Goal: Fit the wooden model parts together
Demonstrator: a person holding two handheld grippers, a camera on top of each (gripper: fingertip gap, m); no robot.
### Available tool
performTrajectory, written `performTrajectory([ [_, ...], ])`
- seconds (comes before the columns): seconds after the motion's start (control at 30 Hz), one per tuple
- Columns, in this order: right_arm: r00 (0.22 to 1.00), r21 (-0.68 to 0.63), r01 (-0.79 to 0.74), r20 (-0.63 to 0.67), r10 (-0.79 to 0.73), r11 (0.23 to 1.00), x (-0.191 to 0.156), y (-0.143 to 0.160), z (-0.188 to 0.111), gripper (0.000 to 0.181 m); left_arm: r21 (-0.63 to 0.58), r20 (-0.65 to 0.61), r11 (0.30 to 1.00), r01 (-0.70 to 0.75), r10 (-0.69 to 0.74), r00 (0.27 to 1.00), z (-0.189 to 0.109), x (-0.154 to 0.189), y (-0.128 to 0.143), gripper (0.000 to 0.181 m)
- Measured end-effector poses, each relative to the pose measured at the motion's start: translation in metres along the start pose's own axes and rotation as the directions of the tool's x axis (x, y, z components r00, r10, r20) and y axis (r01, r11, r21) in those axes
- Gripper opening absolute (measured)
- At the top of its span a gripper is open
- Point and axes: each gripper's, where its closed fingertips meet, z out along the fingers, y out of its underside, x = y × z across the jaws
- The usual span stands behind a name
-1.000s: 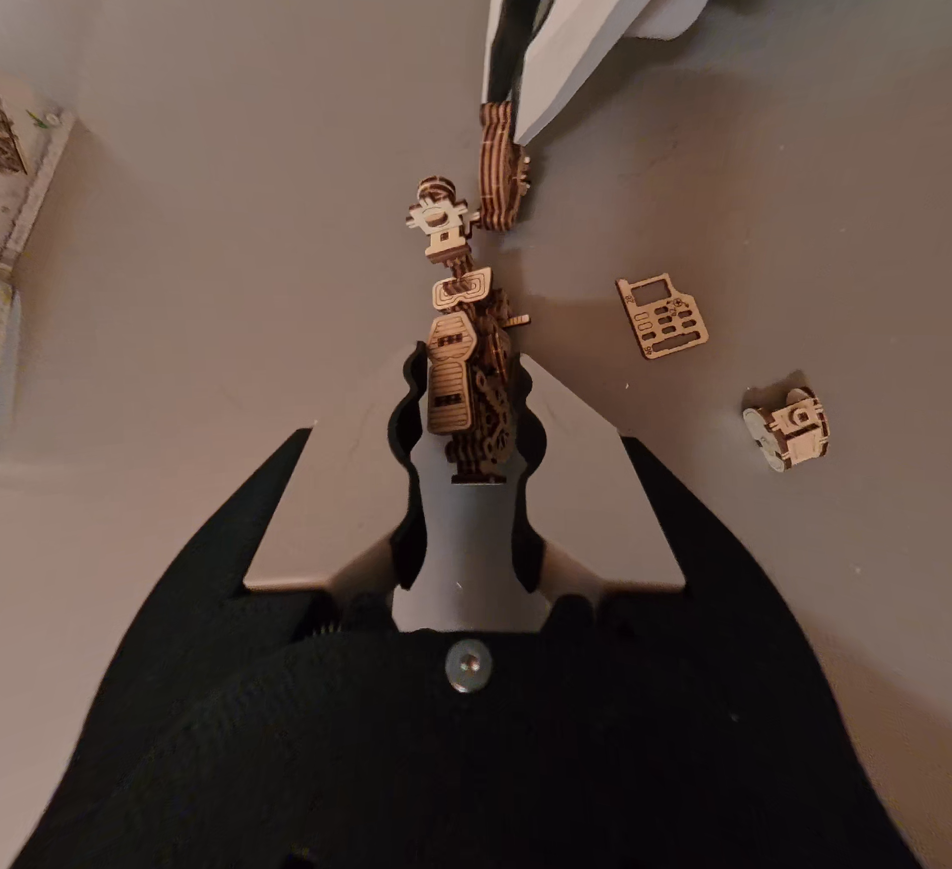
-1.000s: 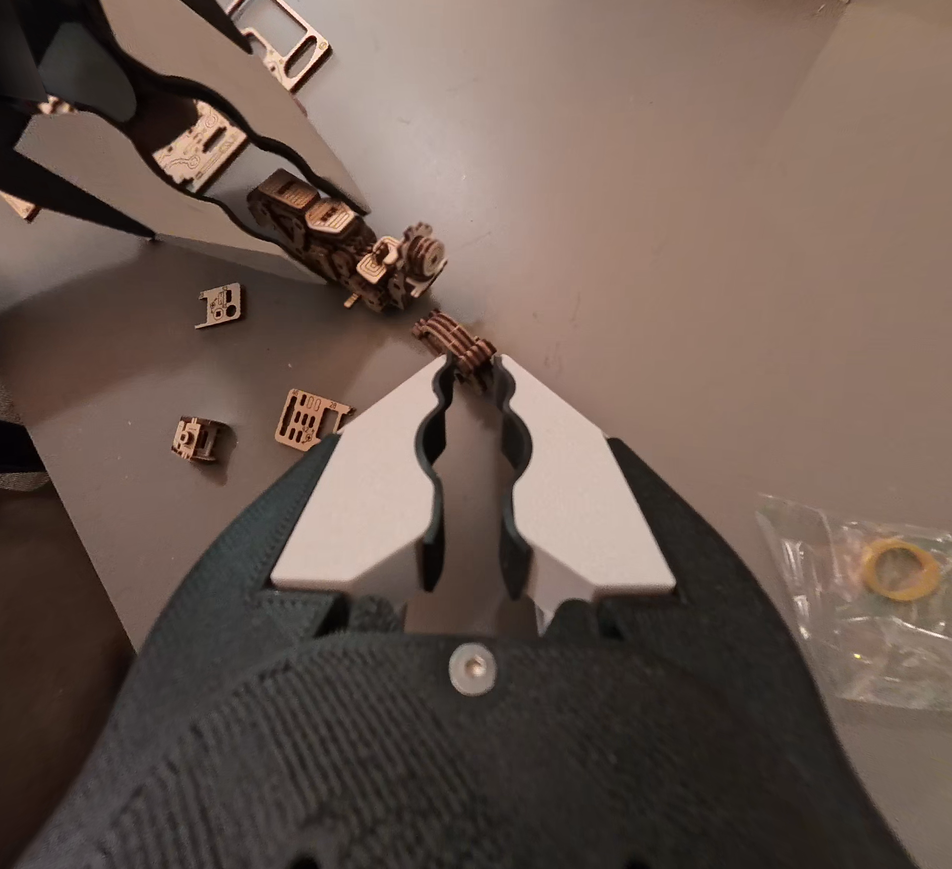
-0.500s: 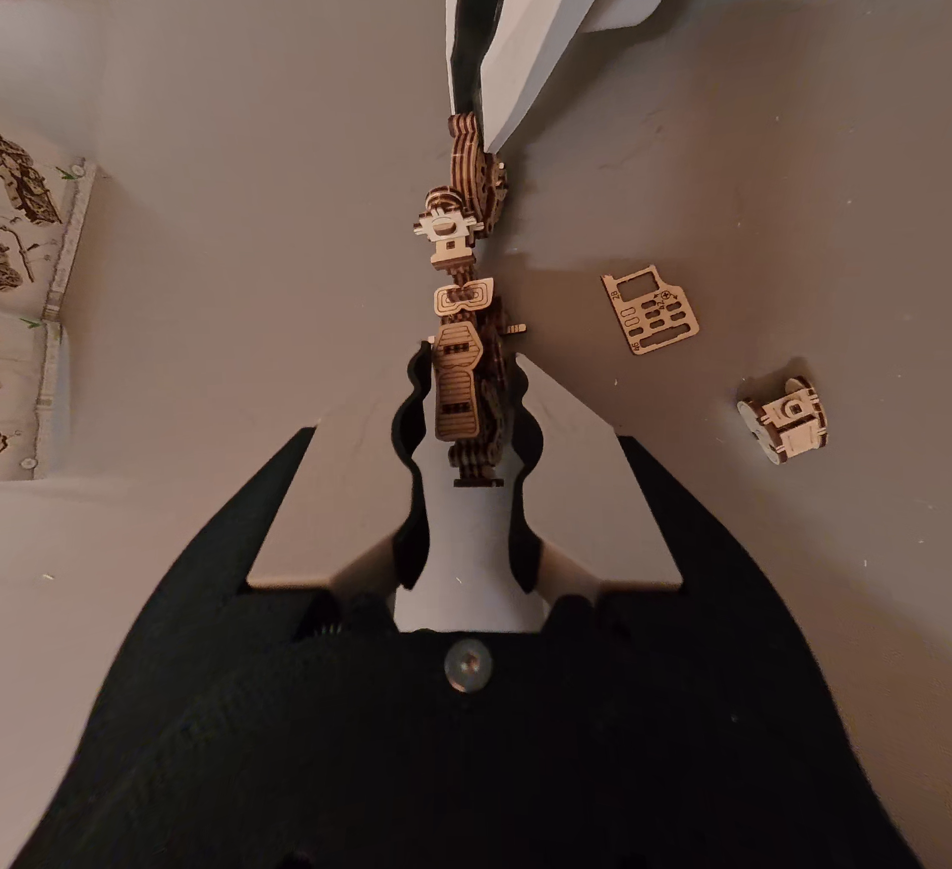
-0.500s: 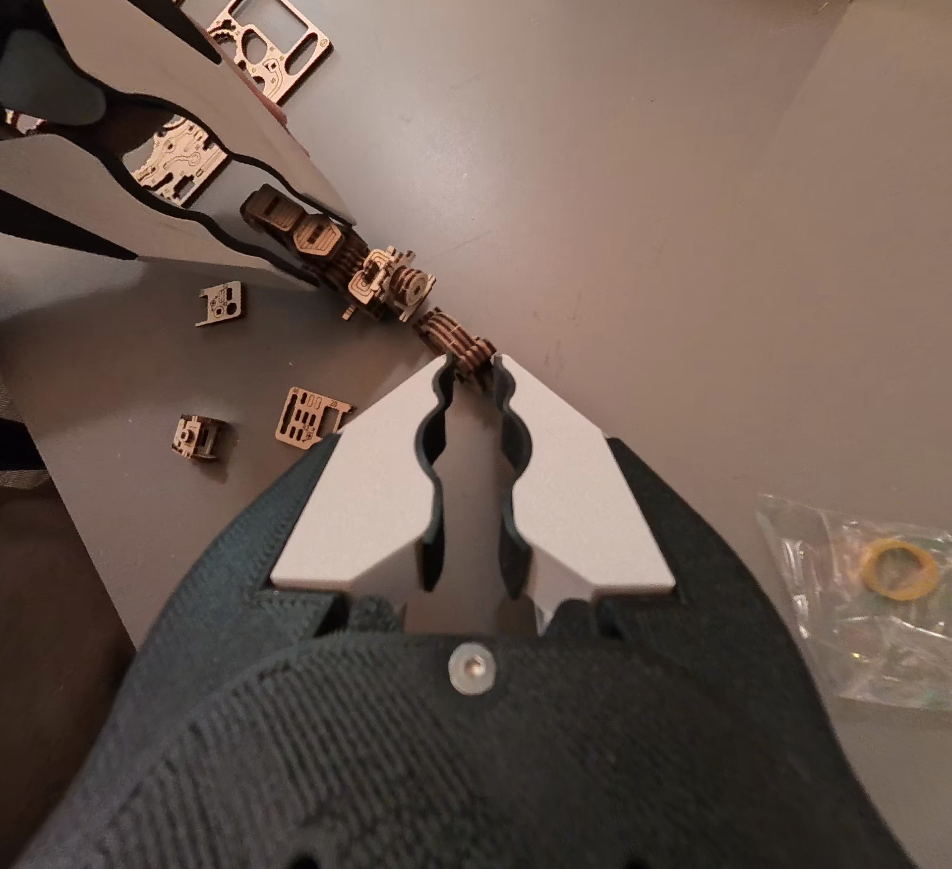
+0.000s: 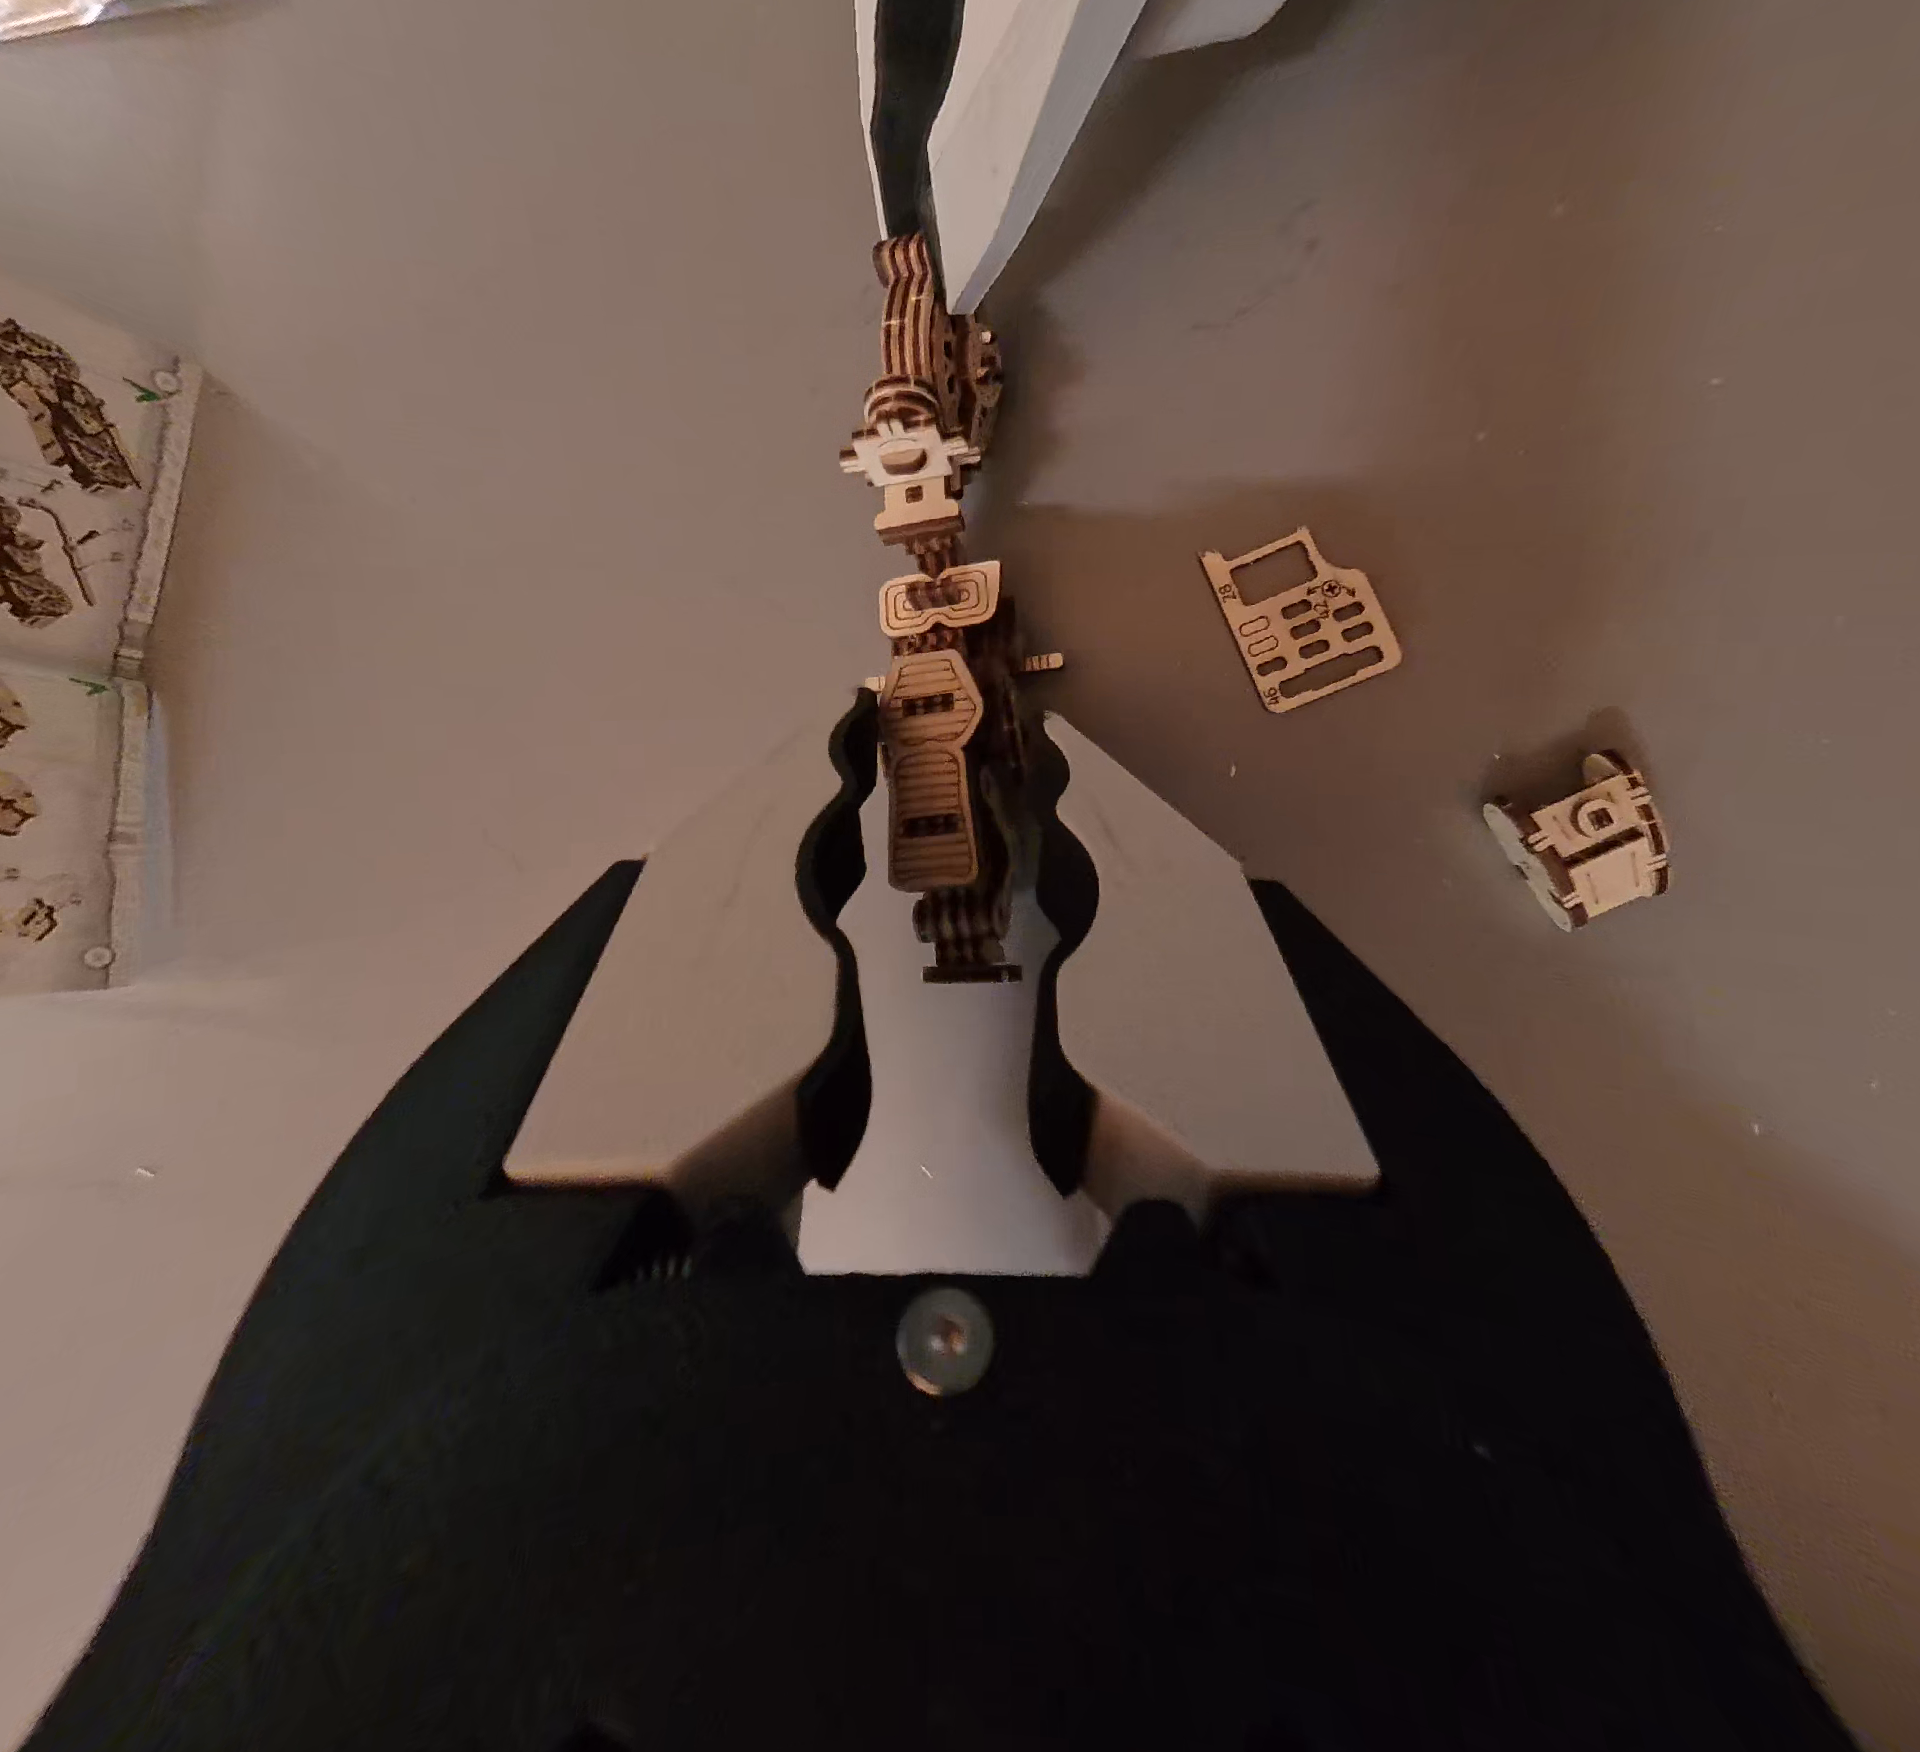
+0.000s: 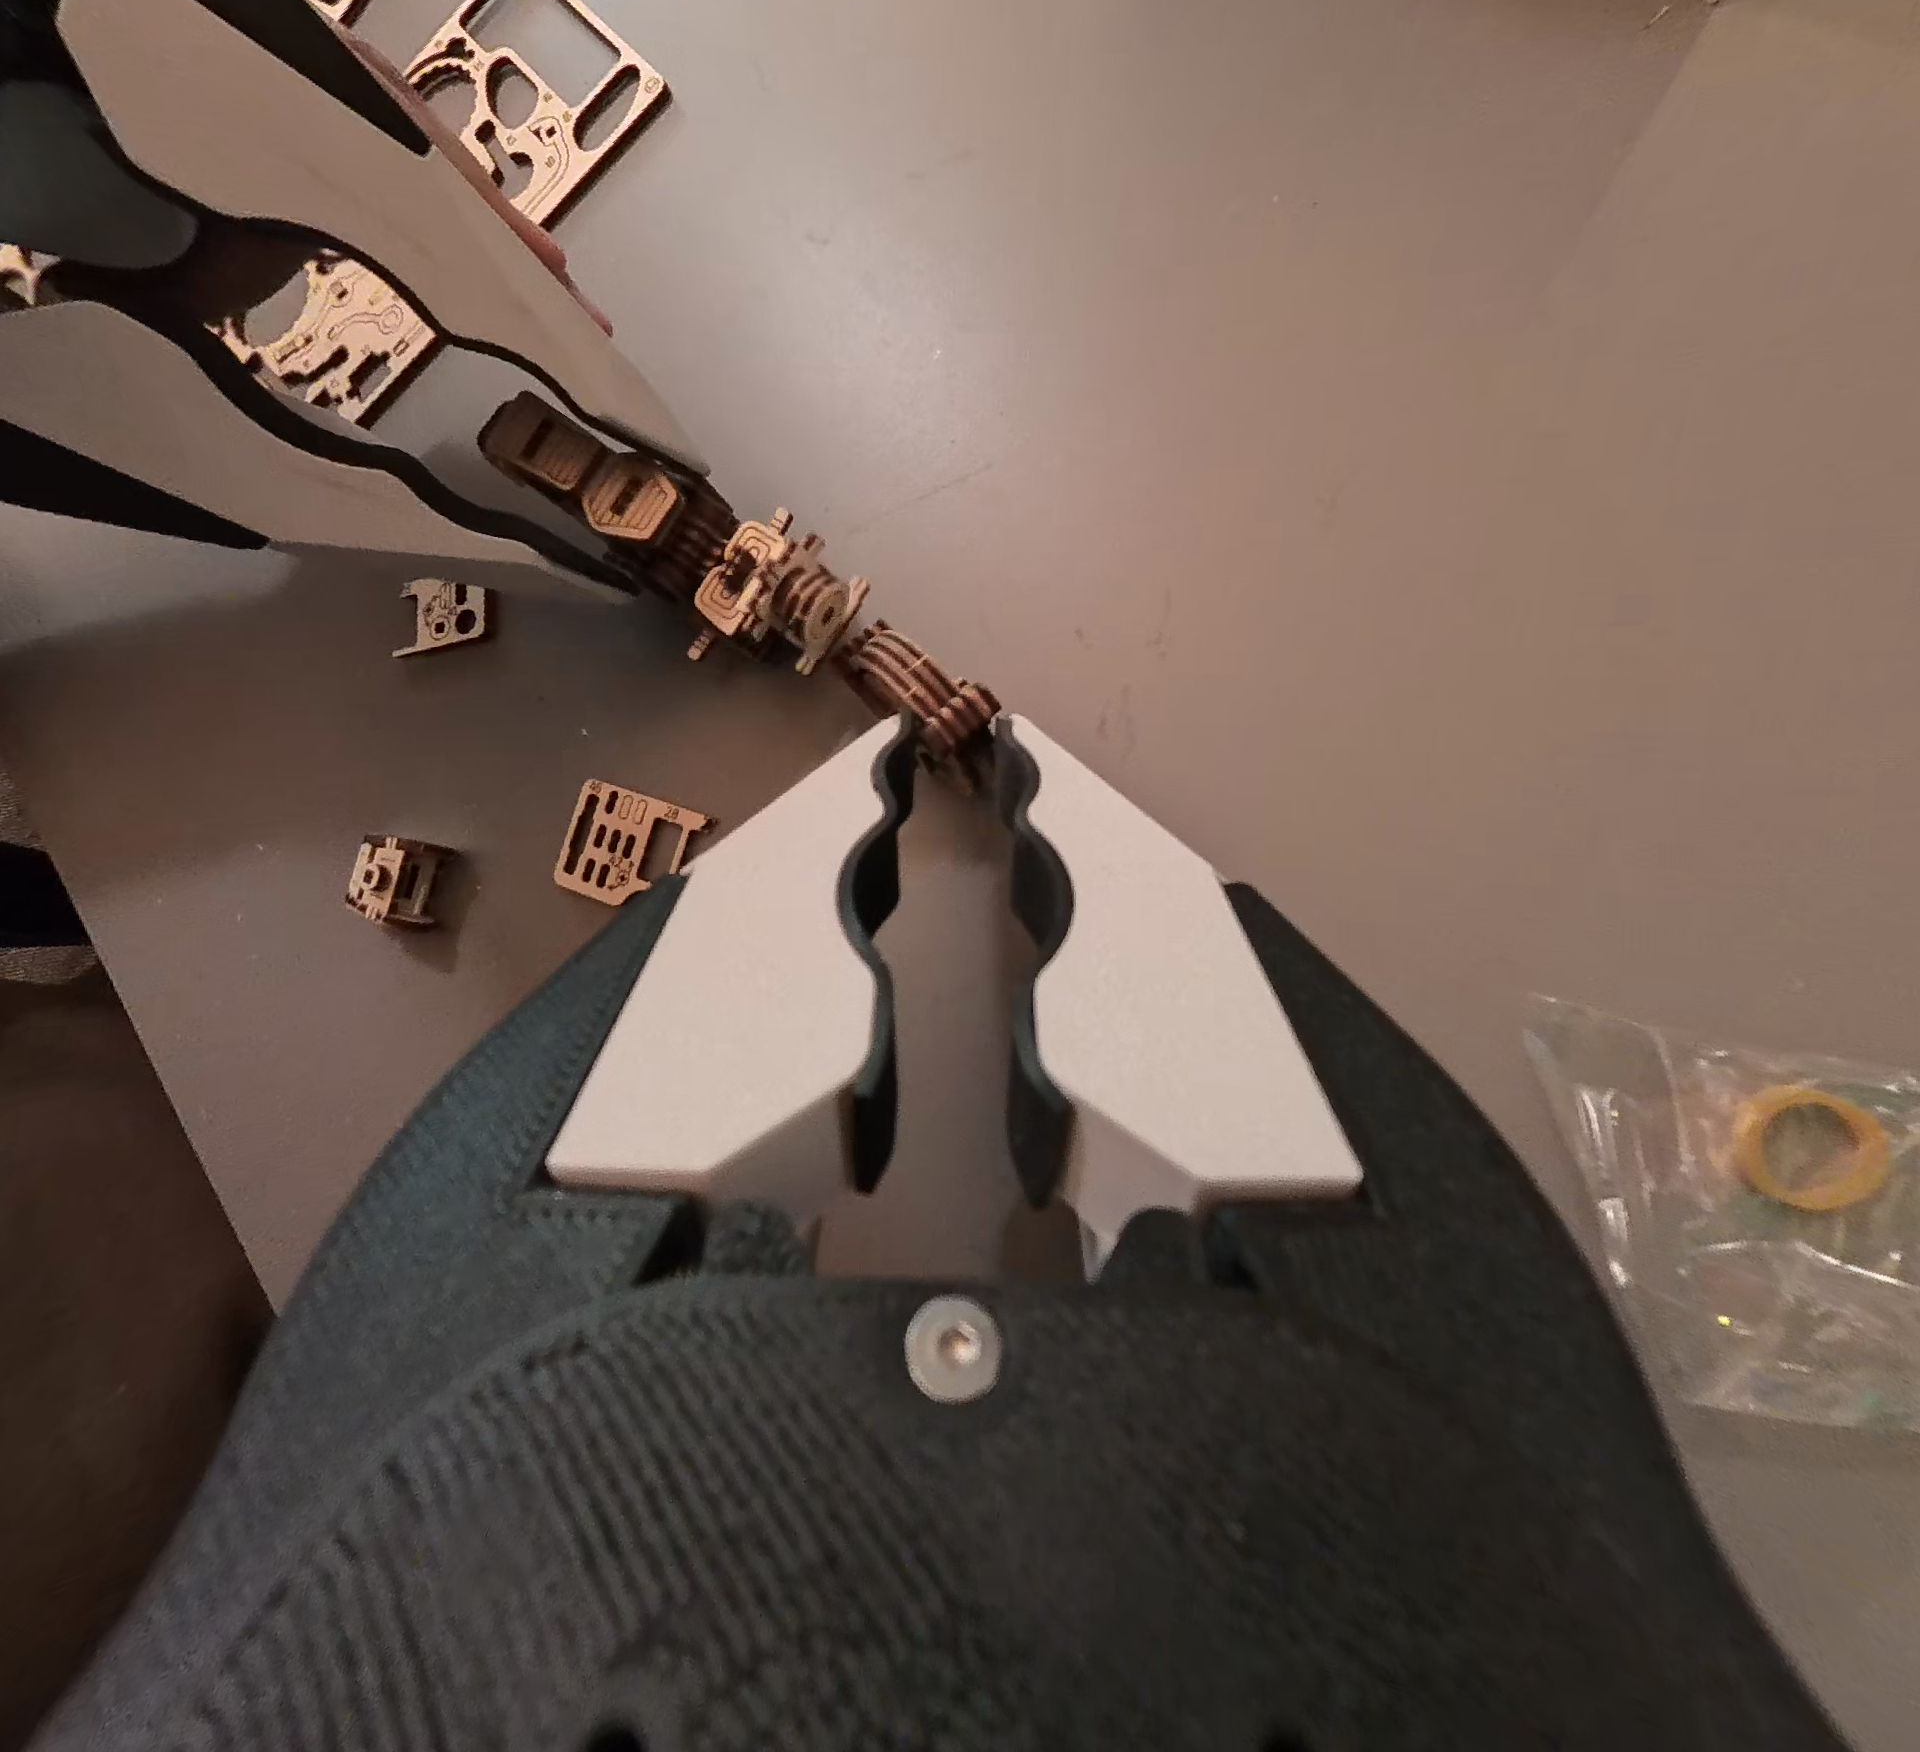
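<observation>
1. Wooden and layered, the long model body sits clamped between the fingers of your left gripper; its far end, with a cross-shaped cap, sticks out past the fingertips above the grey table.
2. Your right gripper pinches a small ribbed wooden part at its very tips; the jaws are closed on it, not slack.
3. That ribbed part meets the model body's far end; in the left wrist view the two touch or nearly touch, and you cannot tell whether they are seated together.
4. On the table to the right of your left gripper lie a flat slotted panel and, farther out, a small boxy sub-assembly; the two are apart from each other.
5. In the right wrist view, cut-out wooden sheets lie beyond your left gripper; a clear bag holding a yellow ring rests at the right; a printed instruction sheet lies at the left of the left wrist view.
</observation>
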Motion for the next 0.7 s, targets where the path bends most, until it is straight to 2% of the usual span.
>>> performTrajectory([
  [0.4, 1.0, 0.001, 0.003, 0.002, -0.003, 1.0, -0.001, 0.0, 0.0, 0.013, -0.012, 0.037, 0.999, 0.046, -0.046, 0.998, 0.003, -0.009, -0.001, 0.027],
  [0.53, 1.0, 0.008, 0.0, 0.003, 0.0, 1.0, -0.001, -0.001, 0.0, 0.013, 0.061, 0.013, 0.99, 0.124, -0.125, 0.992, 0.0, -0.016, -0.003, 0.025],
  [0.7, 0.999, 0.047, -0.034, 0.012, 0.033, 0.998, 0.001, -0.007, 0.0, 0.013, 0.221, -0.056, 0.946, 0.237, -0.23, 0.972, -0.013, -0.026, -0.014, 0.024],
])
